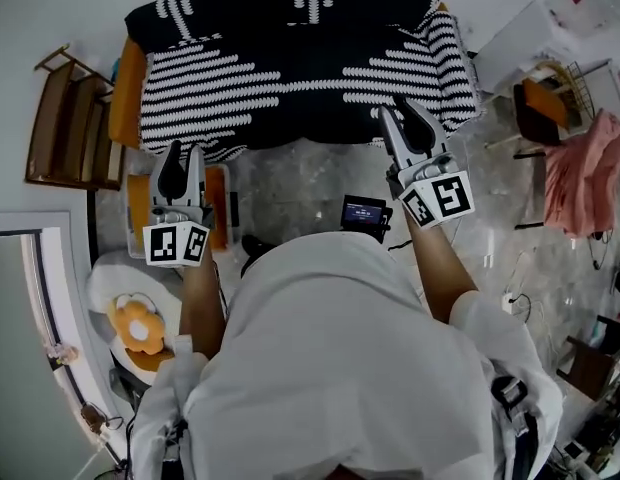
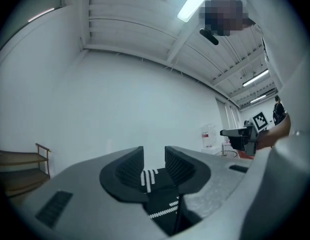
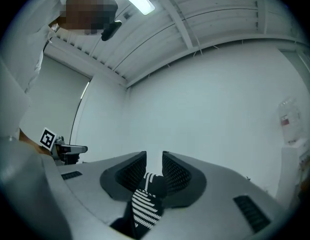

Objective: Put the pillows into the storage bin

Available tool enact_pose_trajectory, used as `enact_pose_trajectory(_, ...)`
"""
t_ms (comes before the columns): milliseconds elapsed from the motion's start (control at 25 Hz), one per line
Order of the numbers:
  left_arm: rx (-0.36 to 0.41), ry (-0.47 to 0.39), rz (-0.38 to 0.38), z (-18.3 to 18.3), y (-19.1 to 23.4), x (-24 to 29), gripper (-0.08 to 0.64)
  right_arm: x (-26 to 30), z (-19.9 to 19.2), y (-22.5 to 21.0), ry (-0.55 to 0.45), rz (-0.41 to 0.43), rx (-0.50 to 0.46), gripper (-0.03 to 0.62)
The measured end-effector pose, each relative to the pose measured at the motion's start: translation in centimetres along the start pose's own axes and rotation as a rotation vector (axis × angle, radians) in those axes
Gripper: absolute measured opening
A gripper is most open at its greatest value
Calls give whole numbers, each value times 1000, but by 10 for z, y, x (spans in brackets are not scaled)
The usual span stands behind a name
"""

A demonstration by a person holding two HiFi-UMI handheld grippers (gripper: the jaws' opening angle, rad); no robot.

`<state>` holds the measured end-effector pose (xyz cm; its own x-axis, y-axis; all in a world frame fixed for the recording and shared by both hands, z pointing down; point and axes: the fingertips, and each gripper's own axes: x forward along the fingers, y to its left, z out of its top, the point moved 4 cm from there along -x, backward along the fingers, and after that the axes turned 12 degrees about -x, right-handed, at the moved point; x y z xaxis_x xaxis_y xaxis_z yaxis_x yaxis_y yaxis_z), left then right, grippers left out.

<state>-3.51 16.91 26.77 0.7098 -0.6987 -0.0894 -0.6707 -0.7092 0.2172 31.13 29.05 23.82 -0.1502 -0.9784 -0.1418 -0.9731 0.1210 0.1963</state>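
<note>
A big black pillow with white knitted stripes (image 1: 290, 58) fills the top of the head view, spread wide in front of me. My left gripper (image 1: 180, 158) is at its lower left edge, and my right gripper (image 1: 405, 118) is at its lower right edge. In the left gripper view, the left gripper (image 2: 154, 156) is shut on a fold of the striped fabric (image 2: 160, 204). In the right gripper view, the right gripper (image 3: 154, 159) likewise pinches a striped corner (image 3: 145, 206). Both gripper cameras look up at the ceiling. An orange-rimmed bin (image 1: 222, 218) sits on the floor under the left gripper.
A wooden rack (image 1: 65, 118) stands at the left wall. A flower-shaped orange cushion (image 1: 138, 326) lies on a white seat at lower left. A chair draped with pink cloth (image 1: 585, 173) is at the right. A small black device (image 1: 365, 211) lies on the marble floor.
</note>
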Motion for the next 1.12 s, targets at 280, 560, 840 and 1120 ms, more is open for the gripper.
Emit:
enact_pose_trajectory(280, -23, 76, 22, -35, -35, 6, 137, -7, -34, -15, 31, 18, 62, 114)
enact_pose_trajectory(560, -25, 130, -6, -53, -51, 23, 137, -11, -51, -10, 70, 35, 77, 107)
enact_pose_trajectory(840, -18, 120, -27, -43, -56, 33, 137, -12, -58, -10, 95, 35, 65, 101)
enact_pose_trajectory(1120, -9, 130, -16, -41, -58, 28, 137, -15, -61, -4, 110, 41, 53, 101)
